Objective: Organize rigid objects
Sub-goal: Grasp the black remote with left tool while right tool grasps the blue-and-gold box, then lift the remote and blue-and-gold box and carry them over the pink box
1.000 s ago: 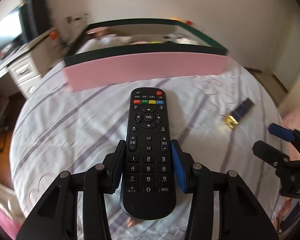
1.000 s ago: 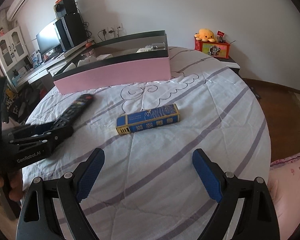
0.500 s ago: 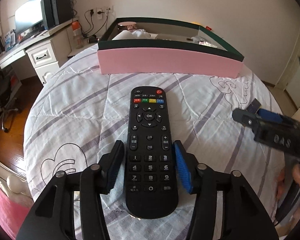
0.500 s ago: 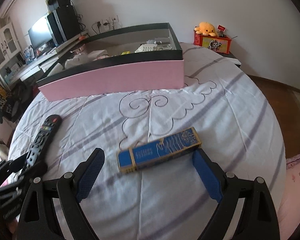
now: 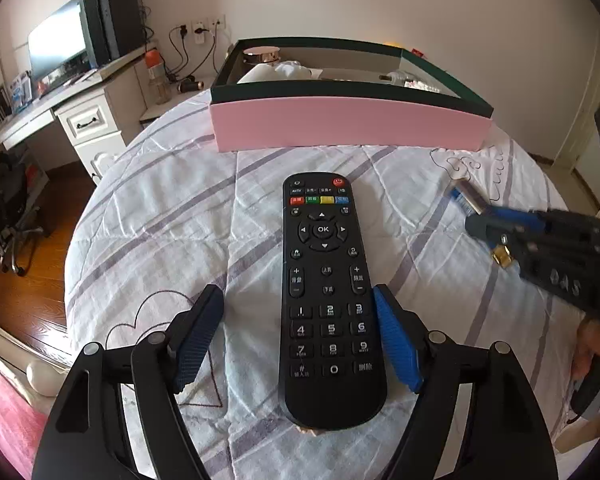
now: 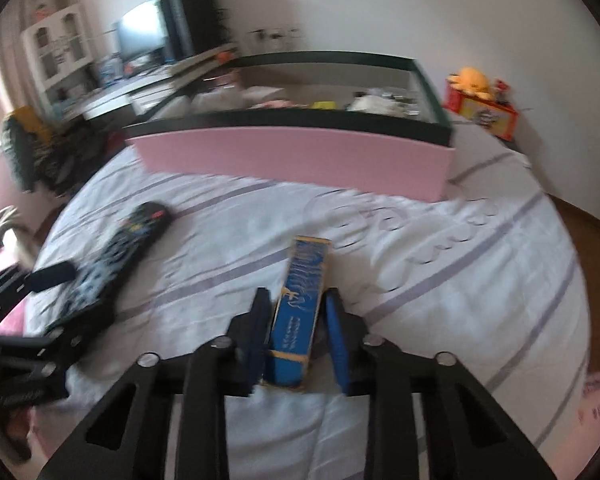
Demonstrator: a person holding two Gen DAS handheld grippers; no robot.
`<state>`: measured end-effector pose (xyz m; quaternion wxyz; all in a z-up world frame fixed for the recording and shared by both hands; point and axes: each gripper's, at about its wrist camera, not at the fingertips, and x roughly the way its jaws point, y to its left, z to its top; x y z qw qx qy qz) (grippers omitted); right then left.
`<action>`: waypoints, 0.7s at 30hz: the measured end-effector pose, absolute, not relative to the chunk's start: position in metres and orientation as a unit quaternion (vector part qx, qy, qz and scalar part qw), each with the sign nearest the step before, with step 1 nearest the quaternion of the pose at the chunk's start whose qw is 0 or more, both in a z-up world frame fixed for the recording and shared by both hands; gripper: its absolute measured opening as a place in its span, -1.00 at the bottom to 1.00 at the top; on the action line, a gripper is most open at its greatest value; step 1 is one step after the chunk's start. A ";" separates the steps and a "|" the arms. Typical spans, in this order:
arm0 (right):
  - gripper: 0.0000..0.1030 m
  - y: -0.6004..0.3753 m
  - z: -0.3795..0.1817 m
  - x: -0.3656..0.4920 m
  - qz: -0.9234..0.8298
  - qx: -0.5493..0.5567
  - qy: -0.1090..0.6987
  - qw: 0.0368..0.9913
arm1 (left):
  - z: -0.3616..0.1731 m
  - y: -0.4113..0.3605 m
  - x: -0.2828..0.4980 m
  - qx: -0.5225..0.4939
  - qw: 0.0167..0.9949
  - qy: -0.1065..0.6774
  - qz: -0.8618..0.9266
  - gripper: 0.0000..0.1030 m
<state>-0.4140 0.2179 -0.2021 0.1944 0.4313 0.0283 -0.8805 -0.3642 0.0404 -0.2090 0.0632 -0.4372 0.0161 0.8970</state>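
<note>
Lying buttons-up on the striped bedsheet [image 5: 160, 216], the black remote [image 5: 328, 296] sits between the spread fingers of the left gripper [image 5: 300, 332], its right pad touching the remote's edge and the left pad apart. The right gripper [image 6: 296, 336] has its fingers closed in against the blue box [image 6: 300, 316]. The pink-fronted box [image 5: 348, 128] stands beyond both.

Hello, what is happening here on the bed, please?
A person is tidying loose things with a hand-held gripper in each hand. The left hand-held gripper is open around the black remote control, which lies on the bedsheet. The right hand-held gripper has its fingers against the blue box. The pink storage box waits behind them.
</note>
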 end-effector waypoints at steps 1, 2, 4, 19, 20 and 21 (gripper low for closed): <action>-0.52 0.216 -0.202 -0.411 -0.880 0.430 0.033 0.200 | -0.210 0.039 -0.364 -0.437 0.063 0.014 0.897 0.49; -0.52 0.214 -0.204 -0.407 -0.878 0.432 0.040 0.203 | -0.210 0.039 -0.364 -0.436 0.062 0.013 0.898 0.50; -0.52 0.213 -0.203 -0.402 -0.882 0.428 0.041 0.194 | -0.212 0.042 -0.364 -0.435 0.060 0.024 0.898 0.50; -0.52 0.210 -0.204 -0.408 -0.884 0.429 0.045 0.180 | -0.213 0.050 -0.379 -0.428 0.084 0.039 0.899 -0.09; -0.54 0.211 -0.203 -0.408 -0.884 0.429 0.044 0.181 | -0.212 0.052 -0.379 -0.426 0.087 0.041 0.899 -0.15; -0.55 0.211 -0.203 -0.408 -0.884 0.429 0.044 0.181 | -0.212 0.055 -0.379 -0.425 0.086 0.050 0.900 -0.15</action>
